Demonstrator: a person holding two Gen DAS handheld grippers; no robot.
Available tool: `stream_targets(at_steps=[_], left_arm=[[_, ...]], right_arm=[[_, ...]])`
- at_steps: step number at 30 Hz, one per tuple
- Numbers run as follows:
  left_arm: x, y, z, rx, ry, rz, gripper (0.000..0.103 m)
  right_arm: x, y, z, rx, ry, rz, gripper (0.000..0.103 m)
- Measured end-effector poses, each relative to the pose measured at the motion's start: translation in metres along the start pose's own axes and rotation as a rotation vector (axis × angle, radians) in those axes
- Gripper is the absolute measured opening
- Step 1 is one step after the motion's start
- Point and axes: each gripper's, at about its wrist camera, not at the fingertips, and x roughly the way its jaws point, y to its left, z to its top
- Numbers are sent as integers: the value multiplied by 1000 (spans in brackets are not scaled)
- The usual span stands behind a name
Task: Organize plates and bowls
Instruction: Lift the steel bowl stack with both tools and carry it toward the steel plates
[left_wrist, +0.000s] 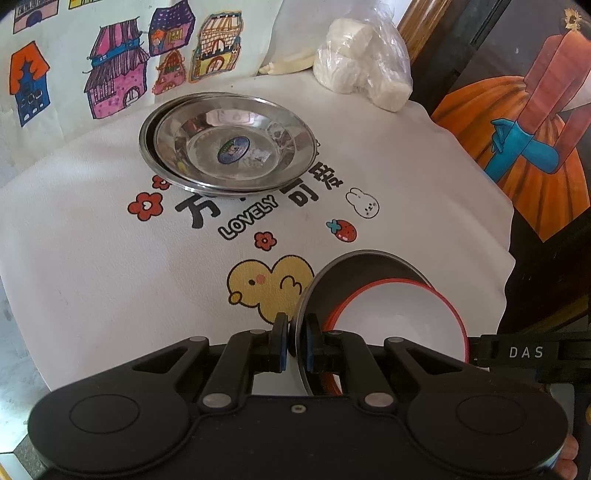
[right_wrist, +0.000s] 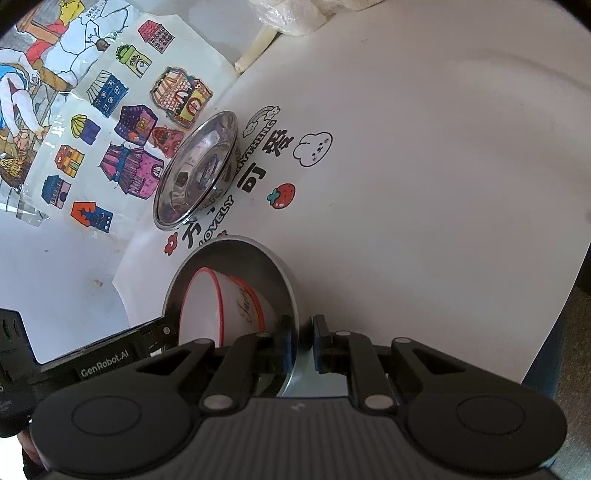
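A grey metal bowl (left_wrist: 365, 269) (right_wrist: 236, 258) holds a white bowl with a red rim (left_wrist: 399, 317) (right_wrist: 221, 306), which lies tilted inside it. My left gripper (left_wrist: 295, 332) is shut on the grey bowl's left rim. My right gripper (right_wrist: 300, 336) is shut on the opposite rim of the same bowl. Each gripper's black body shows at the edge of the other's view. Two stacked steel plates (left_wrist: 229, 147) (right_wrist: 197, 173) rest farther back on the white printed tablecloth (left_wrist: 110, 258), apart from both grippers.
A plastic bag of white lumps (left_wrist: 362, 70) sits at the table's far edge. A sheet of coloured house drawings (left_wrist: 110, 74) (right_wrist: 122, 140) lies behind the plates. A pumpkin painting (left_wrist: 535, 129) stands beyond the table's right edge.
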Motion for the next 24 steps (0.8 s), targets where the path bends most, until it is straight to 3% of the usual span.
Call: stream_targets(at_steps=[24], left_arm=[[-10, -2, 28, 16, -61, -2, 7]], right_arm=[[-8, 10, 26, -2, -63, 30, 14]])
